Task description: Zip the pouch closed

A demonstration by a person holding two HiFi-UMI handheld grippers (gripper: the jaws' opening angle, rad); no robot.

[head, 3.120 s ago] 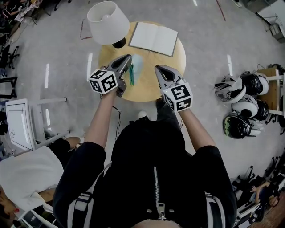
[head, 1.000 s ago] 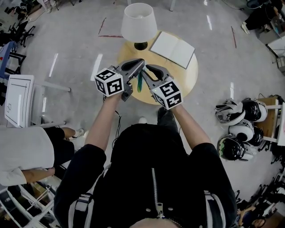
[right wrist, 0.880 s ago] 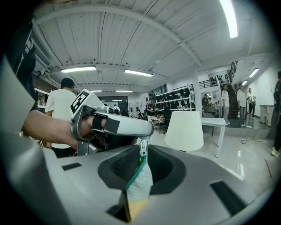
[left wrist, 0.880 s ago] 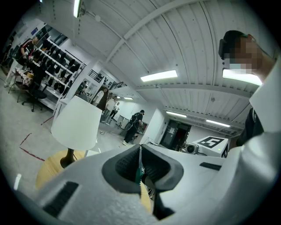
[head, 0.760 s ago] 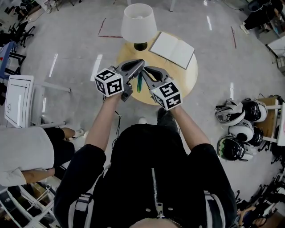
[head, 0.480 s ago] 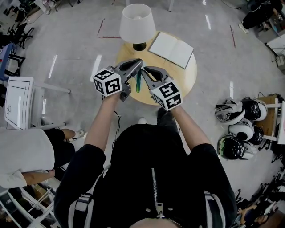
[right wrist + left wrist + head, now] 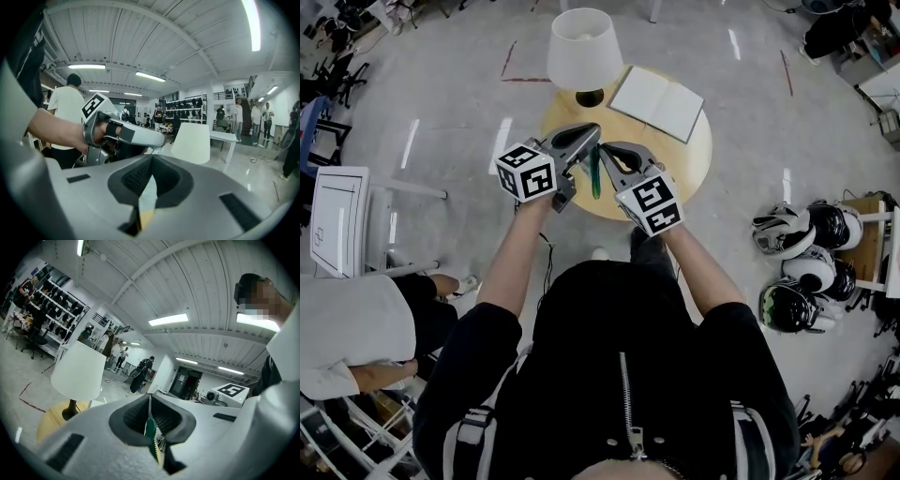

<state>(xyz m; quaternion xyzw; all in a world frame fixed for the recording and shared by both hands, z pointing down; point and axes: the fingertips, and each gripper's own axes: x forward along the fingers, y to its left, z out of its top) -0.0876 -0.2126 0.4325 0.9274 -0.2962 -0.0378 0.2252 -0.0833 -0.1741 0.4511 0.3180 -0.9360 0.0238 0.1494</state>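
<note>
A green pouch [image 7: 595,174] hangs in the air over the round wooden table [image 7: 680,159], pinched between both grippers. My left gripper [image 7: 592,132] is shut on its top edge; in the left gripper view the green fabric and zipper teeth [image 7: 151,433] show between the pressed jaws [image 7: 150,404]. My right gripper [image 7: 606,151] stands close beside it on the right. Its jaws have just been closing and are now shut on a pale strip of the pouch [image 7: 147,194]. The left gripper's body [image 7: 123,133] shows in the right gripper view.
A white-shaded lamp [image 7: 578,49] stands at the table's far left edge. An open notebook [image 7: 657,103] lies at the far right. Several helmets [image 7: 806,253] sit on the floor to the right. A person in white [image 7: 356,328] sits at the left.
Three seconds ago the right gripper was apart from the pouch; it has come in beside the left gripper. Both grippers have barely moved over the last second.
</note>
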